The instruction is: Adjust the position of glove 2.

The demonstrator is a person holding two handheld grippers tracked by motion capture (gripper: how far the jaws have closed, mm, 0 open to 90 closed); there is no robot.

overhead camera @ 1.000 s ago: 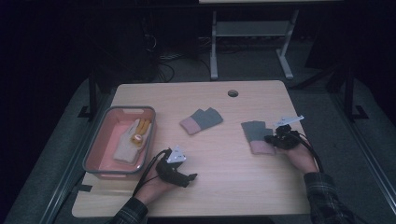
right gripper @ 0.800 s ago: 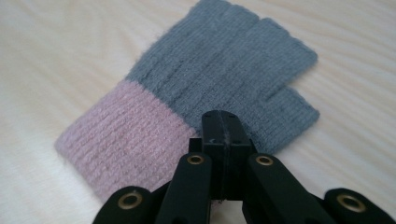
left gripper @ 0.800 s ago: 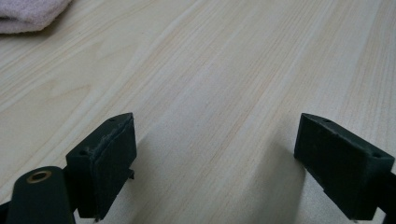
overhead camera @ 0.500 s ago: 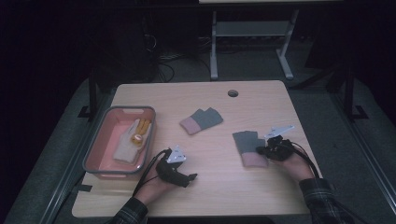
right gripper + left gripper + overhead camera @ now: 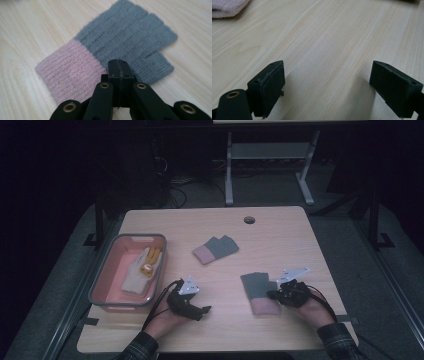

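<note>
Right gripper (image 5: 274, 294) has its jaws clenched tight on the edge of the near glove (image 5: 110, 50), pinching knit right where the pink cuff meets the grey hand part, as the right gripper view shows. The glove lies flat on the table (image 5: 280, 235) at front right, cuff toward the person, touching the gripper tip. Left gripper (image 5: 200, 310) rests at front centre-left, jaws spread wide over bare wood, nothing between them. A second matching glove (image 5: 216, 249) lies well apart, mid-table; the pink bin (image 5: 100, 290) at left holds a pale glove with a yellow-orange bit. Handling judgement: the glove is light, soft, floppy knit and not fragile; it should drag or lift easily but will droop and fold when raised, and could bunch if slid across the wood. A pinch on the ribbed cuff is likely safest, being thicker and grippier; a thin edge bite could slip out.
</note>
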